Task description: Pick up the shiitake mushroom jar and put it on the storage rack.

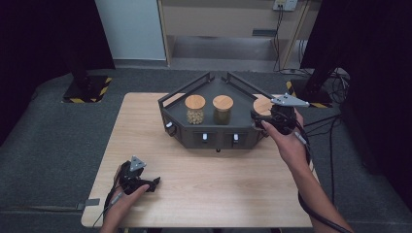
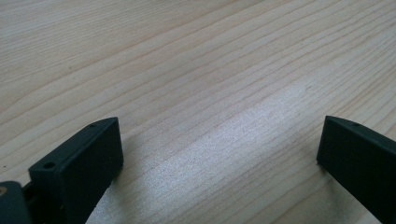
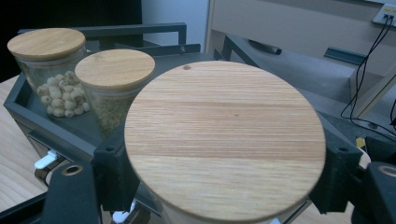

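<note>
Jar (image 3: 224,140) with a wooden lid is sitting between the right gripper's (image 1: 265,118) jaws, which are clamping it just below the lid at the rack's (image 1: 194,133) right end. Two more jars (image 3: 70,74) are standing beyond the jaws, to their left. Left gripper (image 2: 219,154) is resting low over the tabletop (image 2: 196,70), jaws standing wide apart, holding nothing.

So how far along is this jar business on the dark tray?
Two wooden-lidded jars already stand upright side by side in the dark tray. The right gripper is clamped on a third jar at the tray's right end; whether it rests on the tray floor I cannot tell. The left gripper lies open on the table, holding nothing. Releasing that third jar seems to remain.
</note>
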Demonstrator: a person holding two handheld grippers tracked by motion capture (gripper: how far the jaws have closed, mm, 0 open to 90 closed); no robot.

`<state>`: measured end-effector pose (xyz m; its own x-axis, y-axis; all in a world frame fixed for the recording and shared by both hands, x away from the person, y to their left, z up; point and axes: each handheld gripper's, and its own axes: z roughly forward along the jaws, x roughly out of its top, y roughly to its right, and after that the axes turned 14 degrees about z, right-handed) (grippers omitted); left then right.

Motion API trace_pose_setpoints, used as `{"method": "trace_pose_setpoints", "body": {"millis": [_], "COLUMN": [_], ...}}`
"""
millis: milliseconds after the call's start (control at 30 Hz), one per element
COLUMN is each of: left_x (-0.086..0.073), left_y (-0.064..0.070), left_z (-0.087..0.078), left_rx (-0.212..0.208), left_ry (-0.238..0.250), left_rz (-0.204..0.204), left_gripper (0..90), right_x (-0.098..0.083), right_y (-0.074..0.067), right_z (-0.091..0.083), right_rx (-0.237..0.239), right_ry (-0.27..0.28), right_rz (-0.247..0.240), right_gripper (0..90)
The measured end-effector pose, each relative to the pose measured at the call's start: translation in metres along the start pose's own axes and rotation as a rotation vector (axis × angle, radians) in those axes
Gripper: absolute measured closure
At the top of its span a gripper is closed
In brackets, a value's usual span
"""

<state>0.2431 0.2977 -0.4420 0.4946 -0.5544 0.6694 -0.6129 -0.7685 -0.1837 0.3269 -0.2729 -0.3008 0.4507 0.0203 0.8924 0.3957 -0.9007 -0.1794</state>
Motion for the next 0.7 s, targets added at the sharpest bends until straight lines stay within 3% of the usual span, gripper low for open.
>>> {"method": "trace_pose_setpoints", "body": {"millis": [700], "left_x": [0.0], "left_y": [0.0], "left_z": [0.0], "left_rx": [0.0], "left_ry": [0.0], "left_rz": [0.0], "left_gripper": [0.0], "right_x": [0.008], "right_y": [-0.002], "right_z": [0.018], "right_rx": [-0.011], "right_ry": [-0.001], "right_rz": [0.016], "right_gripper": [25.5]}}
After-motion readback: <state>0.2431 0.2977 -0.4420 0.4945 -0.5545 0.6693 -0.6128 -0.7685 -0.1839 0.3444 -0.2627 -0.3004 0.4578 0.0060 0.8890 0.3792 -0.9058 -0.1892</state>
